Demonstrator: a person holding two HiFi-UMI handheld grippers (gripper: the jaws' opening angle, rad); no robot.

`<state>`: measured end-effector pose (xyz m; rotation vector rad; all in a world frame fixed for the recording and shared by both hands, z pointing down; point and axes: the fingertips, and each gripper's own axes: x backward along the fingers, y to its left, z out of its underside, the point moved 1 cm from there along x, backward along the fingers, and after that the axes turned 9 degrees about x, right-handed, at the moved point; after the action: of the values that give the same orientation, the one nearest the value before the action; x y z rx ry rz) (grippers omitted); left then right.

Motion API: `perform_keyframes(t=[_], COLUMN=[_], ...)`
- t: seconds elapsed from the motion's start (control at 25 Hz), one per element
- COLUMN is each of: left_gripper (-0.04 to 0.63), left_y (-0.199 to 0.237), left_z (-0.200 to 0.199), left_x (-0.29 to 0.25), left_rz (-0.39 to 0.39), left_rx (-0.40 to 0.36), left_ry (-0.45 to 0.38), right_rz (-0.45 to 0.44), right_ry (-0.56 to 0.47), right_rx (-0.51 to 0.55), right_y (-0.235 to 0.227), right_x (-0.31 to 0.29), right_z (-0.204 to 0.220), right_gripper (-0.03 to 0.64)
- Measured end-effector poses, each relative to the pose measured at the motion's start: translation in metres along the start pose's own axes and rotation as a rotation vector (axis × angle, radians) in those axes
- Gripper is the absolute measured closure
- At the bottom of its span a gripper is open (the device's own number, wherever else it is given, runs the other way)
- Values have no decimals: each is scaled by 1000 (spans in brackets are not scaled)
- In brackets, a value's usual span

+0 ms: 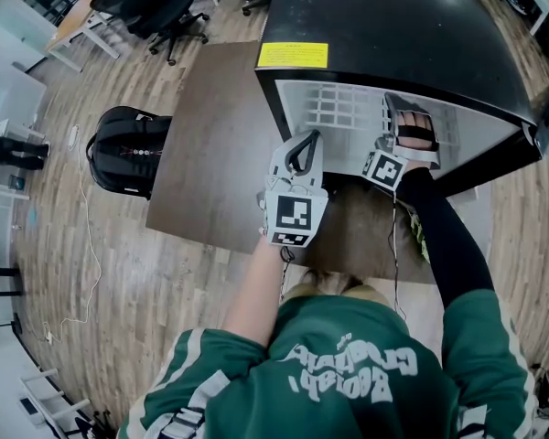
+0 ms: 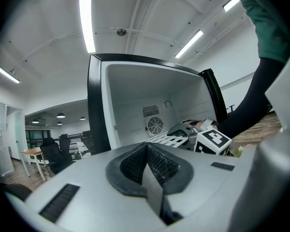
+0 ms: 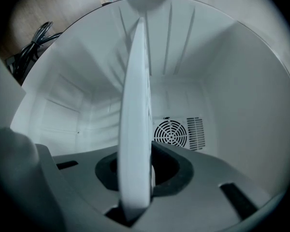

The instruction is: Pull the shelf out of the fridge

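Head view: a black fridge with a yellow label on its top stands open on a wooden floor, showing a white inside. The white grid shelf lies inside it. The right gripper reaches into the opening and sits on the shelf's right part, its marker cube at the fridge's front edge. The left gripper hangs just outside the opening, apart from the shelf. A black backpack lies on the floor well to the left.

Left gripper view: the left gripper has its jaws pressed together with nothing between them. Beyond it the fridge stands open – a round fan grille on the back wall, the shelf below it, and the right gripper's marker cube at the shelf's near edge.

Right gripper view: the right gripper pinches the rim of the shelf – the white edge fills the gap between the dark pads and runs away into the fridge. The fan grille shows on the back wall behind it
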<state>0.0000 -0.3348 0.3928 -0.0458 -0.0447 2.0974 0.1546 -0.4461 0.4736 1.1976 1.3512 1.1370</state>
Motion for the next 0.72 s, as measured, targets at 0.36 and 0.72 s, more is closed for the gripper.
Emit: perform_keyframes(t=[0.36,0.72], left_gripper=[580,580], left_y=[-3,-6], left_z=[-1,0], left_x=[7,16], left_rz=[-4,-3], left_rx=[-1,8], left_ry=[-5,-6], right_rz=[29,14], right_ry=[24,0], right_rx=[38,10], right_y=[-1,3], right_x=[-1,4], right_z=[7,2], right_gripper=[551,558])
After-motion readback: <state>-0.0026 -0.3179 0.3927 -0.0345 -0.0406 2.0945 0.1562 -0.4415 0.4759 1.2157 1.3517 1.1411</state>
